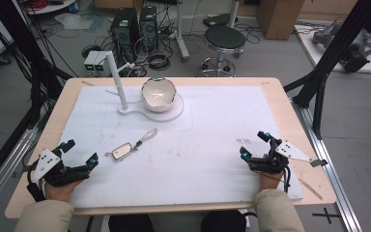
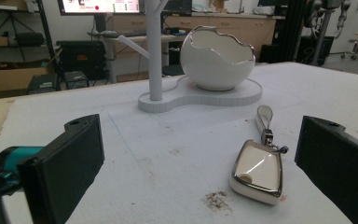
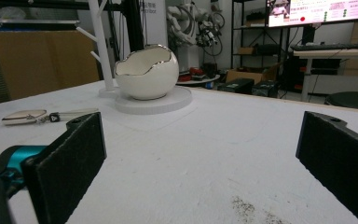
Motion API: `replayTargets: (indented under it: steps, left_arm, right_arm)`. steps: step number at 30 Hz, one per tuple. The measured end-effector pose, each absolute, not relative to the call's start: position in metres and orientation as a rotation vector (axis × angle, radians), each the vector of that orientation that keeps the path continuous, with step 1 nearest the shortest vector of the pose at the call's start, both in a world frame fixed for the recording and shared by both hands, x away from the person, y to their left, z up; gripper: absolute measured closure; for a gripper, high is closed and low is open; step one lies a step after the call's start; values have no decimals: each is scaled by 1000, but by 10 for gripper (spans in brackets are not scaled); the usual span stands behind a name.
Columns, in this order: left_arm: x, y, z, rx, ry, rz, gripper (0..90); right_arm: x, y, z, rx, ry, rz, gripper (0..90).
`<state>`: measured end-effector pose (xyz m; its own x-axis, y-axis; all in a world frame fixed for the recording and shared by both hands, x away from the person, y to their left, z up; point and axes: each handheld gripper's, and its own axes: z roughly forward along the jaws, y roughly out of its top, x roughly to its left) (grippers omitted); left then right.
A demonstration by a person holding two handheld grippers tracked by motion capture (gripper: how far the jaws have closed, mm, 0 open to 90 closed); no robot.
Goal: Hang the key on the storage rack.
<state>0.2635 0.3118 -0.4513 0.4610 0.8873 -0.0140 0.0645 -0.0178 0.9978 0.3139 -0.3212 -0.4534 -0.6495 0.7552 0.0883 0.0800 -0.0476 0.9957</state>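
Both my grippers, left (image 1: 79,153) and right (image 1: 255,144), gape empty. Key fob (image 2: 257,171) near side of egg bowl (image 1: 158,94), well apart. Light, rigid, glossy-slippery; pinch across long edges.

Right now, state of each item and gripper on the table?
left gripper: open, holding nothing, resting at the table's near left.
right gripper: open, holding nothing, near right.
key fob: flat on the white mat, strap stretched toward the bowl.
egg-shaped bowl: upright on the white stand, looks empty.
white stand: upright; nothing on its visible branches.
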Motion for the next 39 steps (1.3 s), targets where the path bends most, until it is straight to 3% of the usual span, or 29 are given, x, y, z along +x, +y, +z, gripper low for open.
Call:
replayTargets:
  steps: [19,32,39]
  left_arm:
    - [268,317,-448,1439,966,770,17]
    - [300,300,-369,1655,835,734,17]
    - [326,272,-345,1827,777,595,17]
  right_arm:
    - [315,-322,-453,875,1721,1748,6]
    - [314,-321,-453,878,1725,1745,5]
    - [314,-321,-453,871,1728,1743,5]
